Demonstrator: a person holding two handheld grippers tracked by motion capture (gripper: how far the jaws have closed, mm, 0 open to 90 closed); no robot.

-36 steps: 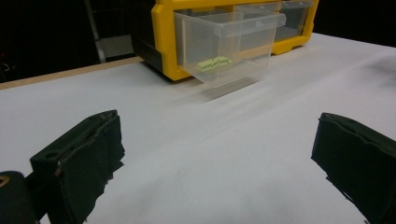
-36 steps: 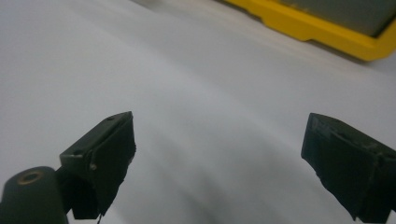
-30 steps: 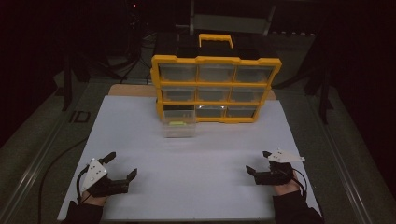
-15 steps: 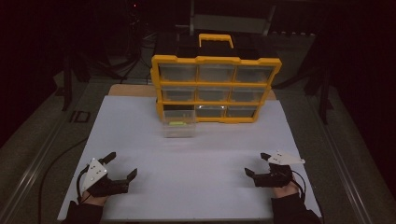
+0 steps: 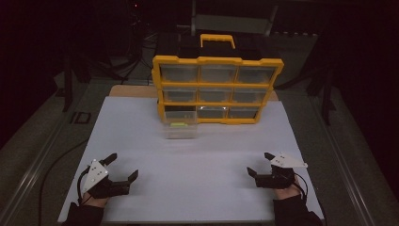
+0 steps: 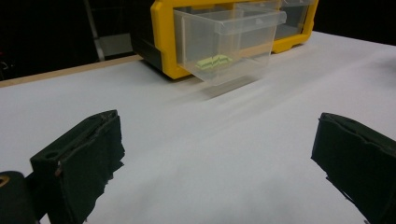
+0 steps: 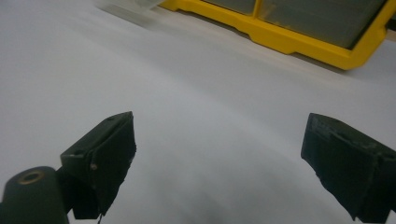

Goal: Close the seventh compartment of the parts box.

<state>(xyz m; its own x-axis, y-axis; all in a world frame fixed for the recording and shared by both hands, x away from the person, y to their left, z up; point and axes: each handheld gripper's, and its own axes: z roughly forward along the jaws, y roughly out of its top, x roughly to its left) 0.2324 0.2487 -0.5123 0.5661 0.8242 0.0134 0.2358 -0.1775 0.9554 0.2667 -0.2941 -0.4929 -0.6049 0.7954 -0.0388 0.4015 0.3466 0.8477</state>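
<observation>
Drawer [image 5: 179, 128]: pulled out of the yellow organizer [image 5: 217, 89], bottom-left slot, far from me.
Handling: I judge it light, stiff, slick plastic; I'd pinch its front lip.
Left tool [image 5: 123, 167]: spread, empty.
Right tool [image 5: 258, 164]: spread, empty.

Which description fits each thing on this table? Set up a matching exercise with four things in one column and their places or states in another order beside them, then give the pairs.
Things:
1. organizer box
2. clear drawer
3. left hand-held gripper
4. right hand-held gripper

Descriptions:
A. pulled out at the bottom left of the box, with something green inside
B. open, near the front right of the white table
C. yellow frame with a handle on top, at the far side of the table
D. open, near the front left of the table

Pairs: 1-C, 2-A, 3-D, 4-B
</observation>
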